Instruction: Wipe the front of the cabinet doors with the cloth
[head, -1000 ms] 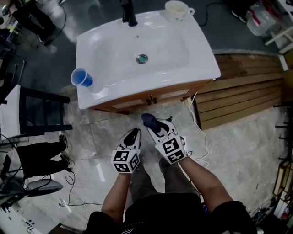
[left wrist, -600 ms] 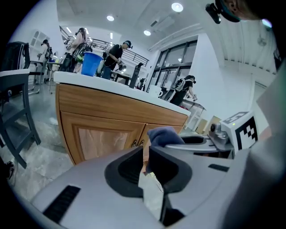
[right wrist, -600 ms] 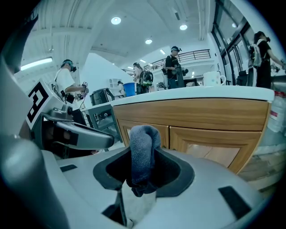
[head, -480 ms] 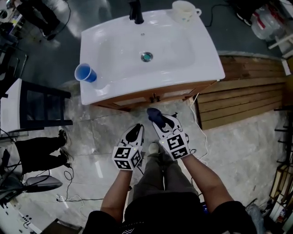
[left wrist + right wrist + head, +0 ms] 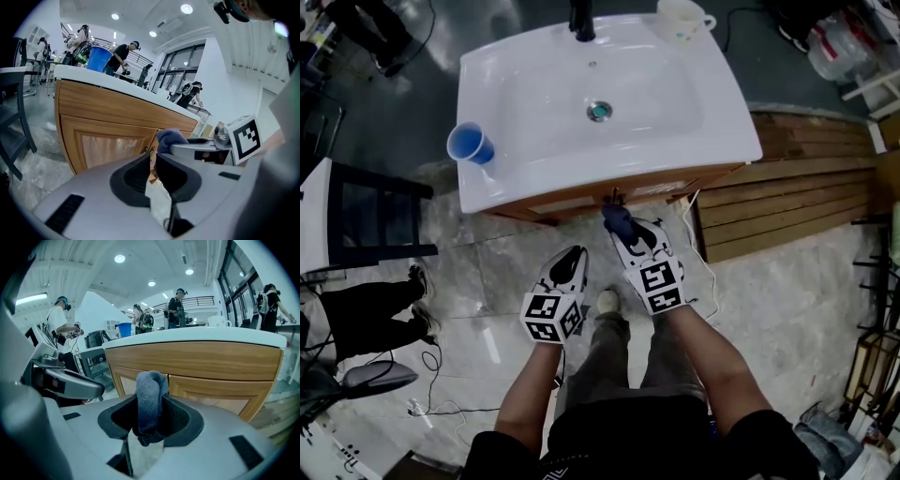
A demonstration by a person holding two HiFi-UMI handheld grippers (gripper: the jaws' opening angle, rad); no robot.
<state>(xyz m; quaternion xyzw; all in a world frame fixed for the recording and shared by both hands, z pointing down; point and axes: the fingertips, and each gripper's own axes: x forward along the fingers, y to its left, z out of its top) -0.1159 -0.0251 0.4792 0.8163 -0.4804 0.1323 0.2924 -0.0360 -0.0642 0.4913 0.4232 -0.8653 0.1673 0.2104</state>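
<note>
Wooden cabinet doors (image 5: 211,392) fill mid-frame under the white sink (image 5: 197,336); my right hand-held gripper (image 5: 151,414) pinches the blue cloth (image 5: 151,383), bunched, near them, left hand-held gripper (image 5: 152,166) closed on nothing; I judge the cloth soft, light, limp, best gripped mid-bundle.

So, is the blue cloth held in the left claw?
No, the left claw is closed on nothing, while the blue cloth is pinched in the right claw.
</note>
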